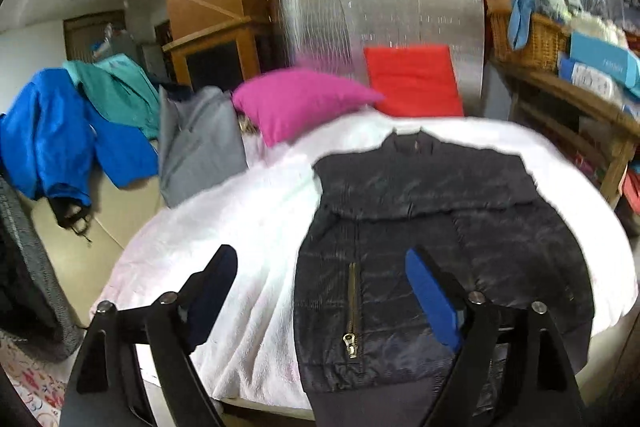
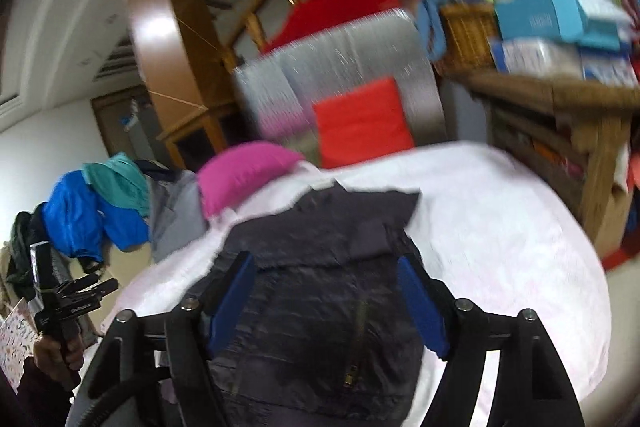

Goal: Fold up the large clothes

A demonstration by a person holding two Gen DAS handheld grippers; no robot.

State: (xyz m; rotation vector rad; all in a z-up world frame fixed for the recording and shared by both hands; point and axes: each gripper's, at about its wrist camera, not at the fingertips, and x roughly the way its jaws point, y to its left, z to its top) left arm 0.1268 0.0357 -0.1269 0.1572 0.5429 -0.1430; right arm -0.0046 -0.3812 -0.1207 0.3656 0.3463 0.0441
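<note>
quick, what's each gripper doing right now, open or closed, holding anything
Left gripper: open, holding nothing, above the black jacket on the bed.
Right gripper: open, holding nothing, over the same jacket.

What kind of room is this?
Probably a bedroom or a lived-in room at home: a black jacket lies on a white blanket, with a pink pillow and a wicker basket on wooden shelves nearby.
</note>
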